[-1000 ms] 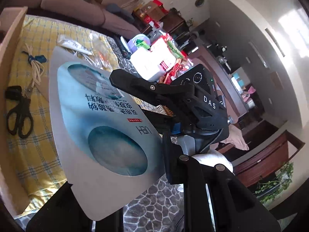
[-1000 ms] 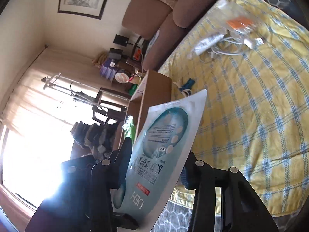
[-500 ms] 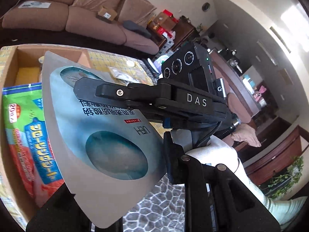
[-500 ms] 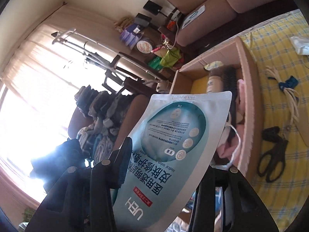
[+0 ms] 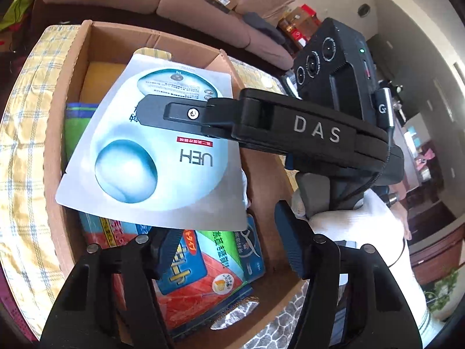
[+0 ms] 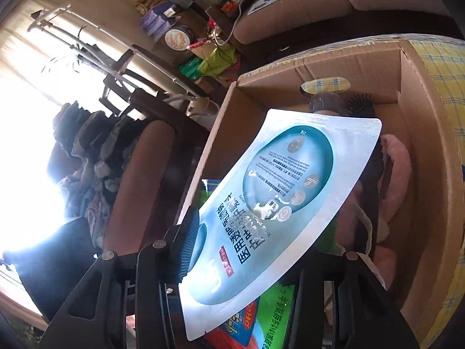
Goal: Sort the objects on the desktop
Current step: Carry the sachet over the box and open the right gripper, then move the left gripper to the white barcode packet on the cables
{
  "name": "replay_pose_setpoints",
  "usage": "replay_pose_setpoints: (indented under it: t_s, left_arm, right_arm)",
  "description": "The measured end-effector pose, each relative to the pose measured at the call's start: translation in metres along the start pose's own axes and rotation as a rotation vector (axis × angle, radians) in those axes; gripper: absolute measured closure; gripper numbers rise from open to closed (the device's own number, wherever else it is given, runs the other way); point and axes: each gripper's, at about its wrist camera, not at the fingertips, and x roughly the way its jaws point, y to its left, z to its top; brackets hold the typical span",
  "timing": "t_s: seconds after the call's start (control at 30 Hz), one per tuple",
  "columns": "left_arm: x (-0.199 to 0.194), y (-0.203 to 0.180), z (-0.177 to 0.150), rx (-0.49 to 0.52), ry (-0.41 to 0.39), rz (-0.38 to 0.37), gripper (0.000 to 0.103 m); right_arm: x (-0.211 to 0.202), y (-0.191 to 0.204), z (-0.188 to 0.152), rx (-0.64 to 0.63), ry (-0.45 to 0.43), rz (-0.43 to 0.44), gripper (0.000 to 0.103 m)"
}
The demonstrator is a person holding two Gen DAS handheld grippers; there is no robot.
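Daylight floods in from a window [image 6: 26, 151] left of the right fingers [image 6: 189, 241], burning that side to pure white. Glare streaks the glossy sachet [image 6: 279, 203] between them. Both fisheye views bend and darken at the edges; the near fingers are softly blurred.

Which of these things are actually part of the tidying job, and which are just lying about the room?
Part of the job:
- face mask sachet, held by the right gripper
- cardboard box
- snack packets already in the box
- left gripper, jaws apart

Lying about:
- sofa
- yellow checked cloth
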Motion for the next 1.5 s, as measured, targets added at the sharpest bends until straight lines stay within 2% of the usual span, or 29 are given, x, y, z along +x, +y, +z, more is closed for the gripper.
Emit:
replay_pose_setpoints:
  t_s: [0.1,0.13,0.17,0.2,0.27,0.37,0.4,0.47,0.53,0.6,0.63,0.67,0.7,0.73,0.8,0.87,0.9,1.0,1.13,1.33,1.5]
  left_arm:
    - [0.008,0.006,0.024,0.029,0.066,0.053,0.045]
    - [0.01,0.007,0.033,0.056,0.086,0.085,0.048]
    - [0.012,0.006,0.041,0.091,0.111,0.118,0.055]
    - [0.015,0.005,0.051,0.129,0.139,0.17,0.057]
    - [0.021,0.003,0.069,0.211,0.185,0.332,0.057]
    - [0.028,0.013,0.087,0.258,0.234,0.496,0.056]
    - [0.031,0.014,0.09,0.279,0.241,0.539,0.053]
    - [0.031,0.02,0.098,0.267,0.231,0.56,0.05]
    - [0.025,0.028,0.105,0.225,0.195,0.548,0.047]
    - [0.019,0.027,0.103,0.21,0.154,0.51,0.036]
    - [0.018,0.026,0.105,0.197,0.14,0.472,0.034]
    - [0.019,0.023,0.106,0.179,0.124,0.442,0.026]
    - [0.014,0.021,0.099,0.163,0.105,0.426,0.014]
    - [0.011,0.019,0.098,0.157,0.093,0.42,0.01]
    - [0.001,0.01,0.084,0.158,0.07,0.421,0.008]
    - [-0.009,-0.004,0.07,0.171,0.049,0.426,0.002]
    - [-0.014,-0.011,0.062,0.18,0.044,0.415,0.0]
    - [-0.024,-0.033,0.04,0.188,0.032,0.372,0.0]
    - [-0.027,-0.068,0.016,0.212,0.012,0.313,0.0]
    - [-0.004,-0.127,-0.016,0.256,0.009,0.247,0.0]
    - [0.039,-0.17,-0.029,0.323,0.064,0.256,0.0]
  right_arm:
    - [-0.002,-0.007,0.009,0.024,-0.007,-0.001,0.058]
    - [-0.003,-0.01,0.012,0.03,-0.01,-0.006,0.058]
    - [-0.003,-0.013,0.015,0.03,-0.012,-0.018,0.058]
    - [-0.003,-0.015,0.017,0.026,-0.01,-0.031,0.058]
    - [-0.002,-0.021,0.021,0.025,-0.012,-0.058,0.058]
    - [-0.004,-0.031,0.024,0.047,-0.021,-0.074,0.058]
    - [-0.004,-0.032,0.025,0.049,-0.019,-0.086,0.058]
    - [-0.003,-0.036,0.025,0.048,0.002,-0.108,0.058]
    - [-0.005,-0.036,0.024,0.044,0.012,-0.125,0.058]
    - [-0.013,-0.033,0.022,0.036,0.005,-0.123,0.058]
    - [-0.019,-0.031,0.021,0.027,-0.003,-0.125,0.058]
    - [-0.024,-0.028,0.02,0.018,-0.01,-0.132,0.057]
    - [-0.03,-0.025,0.018,0.01,-0.011,-0.141,0.053]
    - [-0.035,-0.022,0.015,0.002,-0.013,-0.142,0.049]
    - [-0.046,-0.014,0.01,-0.02,-0.025,-0.153,0.028]
    - [-0.06,-0.002,0.003,-0.061,-0.043,-0.189,0.026]
    - [-0.067,0.004,-0.002,-0.084,-0.05,-0.199,0.021]
    - [-0.091,0.022,-0.019,-0.153,-0.06,-0.215,0.017]
    - [-0.13,0.028,-0.047,-0.207,-0.084,-0.285,0.007]
    - [-0.206,-0.012,-0.09,-0.088,-0.214,-0.332,0.003]
    - [-0.261,-0.04,-0.126,-0.057,-0.344,-0.474,0.001]
